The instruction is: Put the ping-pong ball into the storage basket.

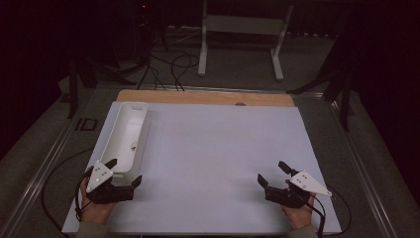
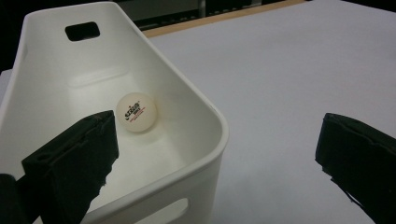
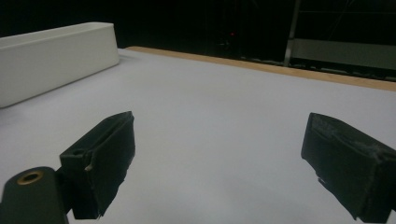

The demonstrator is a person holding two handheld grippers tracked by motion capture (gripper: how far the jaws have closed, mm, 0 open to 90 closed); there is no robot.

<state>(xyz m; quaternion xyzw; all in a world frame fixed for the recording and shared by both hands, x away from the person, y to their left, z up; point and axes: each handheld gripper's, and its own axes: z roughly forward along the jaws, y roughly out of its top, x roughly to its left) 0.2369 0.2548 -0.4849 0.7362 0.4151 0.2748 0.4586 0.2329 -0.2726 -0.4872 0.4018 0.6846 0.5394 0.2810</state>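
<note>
Nearest the high camera, two hands are seen at the bottom edge, each holding a claw above a white sheet (image 1: 213, 163) spread over the counter (image 1: 198, 96). The left claw (image 1: 124, 173) is held at the near left corner of the sheet, with its jaws spread wide and nothing between them. In the left gripper view, one of its jaws is seen over the near end of a long white tub (image 2: 205, 116), while the other hangs over bare sheet to the tub's outer side, so that the tub's near corner lies between the jaws without being touched.

Inside the tub a white ball (image 2: 136, 111) with small printed lettering is resting on the floor, close to the near end. In the high view the ball (image 1: 133, 146) is seen as a small pale spot in the tub (image 1: 121, 136), which runs along the left edge of the sheet from the far side toward the left hand (image 1: 96, 210).

The right claw (image 1: 273, 174) is held at the near right of the sheet, well apart from the tub, in the right hand (image 1: 299, 218). Its jaws are likewise spread wide and nothing is held; in the right gripper view only bare sheet is seen between them, with the tub (image 3: 56, 56) far off at the upper left.
</note>
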